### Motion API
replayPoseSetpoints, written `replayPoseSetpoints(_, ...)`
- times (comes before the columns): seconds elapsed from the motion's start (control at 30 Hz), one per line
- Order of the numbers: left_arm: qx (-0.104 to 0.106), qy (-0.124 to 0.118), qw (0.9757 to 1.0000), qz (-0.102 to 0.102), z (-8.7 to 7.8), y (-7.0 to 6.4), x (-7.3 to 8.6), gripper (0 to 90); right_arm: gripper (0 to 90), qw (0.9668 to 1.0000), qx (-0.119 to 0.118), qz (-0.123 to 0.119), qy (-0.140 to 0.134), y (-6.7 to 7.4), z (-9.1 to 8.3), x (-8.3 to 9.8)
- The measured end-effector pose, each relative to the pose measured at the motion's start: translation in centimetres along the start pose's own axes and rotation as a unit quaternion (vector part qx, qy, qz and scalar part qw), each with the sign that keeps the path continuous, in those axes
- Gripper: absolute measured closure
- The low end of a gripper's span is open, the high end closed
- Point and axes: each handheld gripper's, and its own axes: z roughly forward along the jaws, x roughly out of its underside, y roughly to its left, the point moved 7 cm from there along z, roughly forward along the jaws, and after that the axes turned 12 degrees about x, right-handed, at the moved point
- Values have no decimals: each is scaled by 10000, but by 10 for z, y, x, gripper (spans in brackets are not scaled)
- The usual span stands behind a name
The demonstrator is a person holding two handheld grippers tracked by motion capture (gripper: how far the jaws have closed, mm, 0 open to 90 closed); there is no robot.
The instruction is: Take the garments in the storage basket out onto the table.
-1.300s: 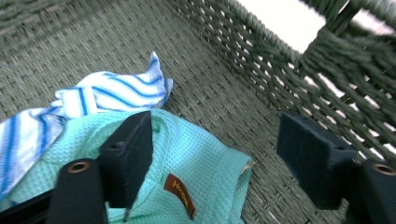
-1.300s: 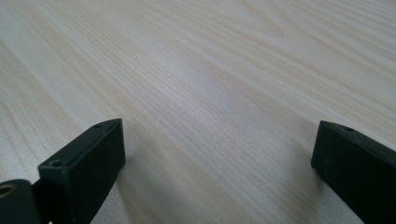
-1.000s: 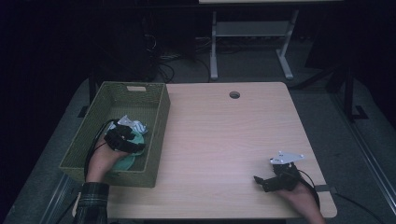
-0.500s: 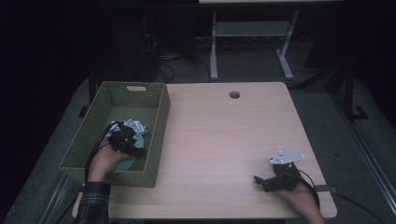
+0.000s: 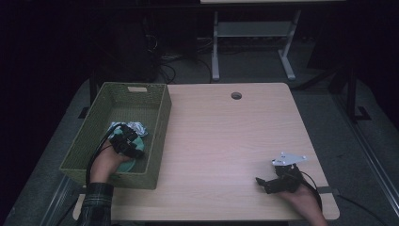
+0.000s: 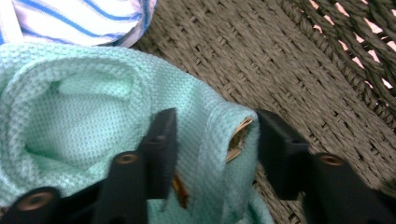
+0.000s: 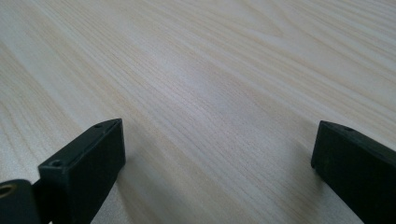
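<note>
Mint-green waffle cloth (image 6: 93, 116) lying in the woven basket (image 5: 155, 136), bunched up beside a blue-striped white cloth (image 6: 88, 18) at the basket's near half. Left gripper (image 6: 210, 140) down inside the basket, jaws just been closing around a folded ridge of the green cloth; fold sits between them, one jaw pressed into the fabric, other jaw apparently a hair off the fold, so pinch not yet complete. Step in hand: grasping the green cloth for lift-out, by the look of it. Next move likely calls for finishing the squeeze on the fold, then raising straight up clear of the basket wall without dragging the striped cloth along. Right gripper (image 5: 273, 181) parked on the desk (image 5: 226, 141) well to the right of the basket, jaws wide apart, nothing between them.
</note>
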Motion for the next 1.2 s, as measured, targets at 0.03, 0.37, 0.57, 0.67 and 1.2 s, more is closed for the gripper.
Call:
replayPoseSetpoints(0.03,32,26,10000,-22,-1,-1,1,567,26,10000,2,7,7,0,0,0)
replayPoseSetpoints(0.37,96,-624,9971,-437,-19,1,-6,833,26,10000,1,16,12,0,0,0)
replayPoseSetpoints(0.57,321,-1292,9897,-532,-36,2,-10,847,26,10000,0,16,11,0,0,0)
replayPoseSetpoints(0.67,493,-1614,9843,-516,-45,1,-12,847,26,10000,0,13,11,0,0,0)
replayPoseSetpoints(1.2,818,-3040,9478,-511,-90,-1,-16,850,26,10000,0,12,13,0,0,0)
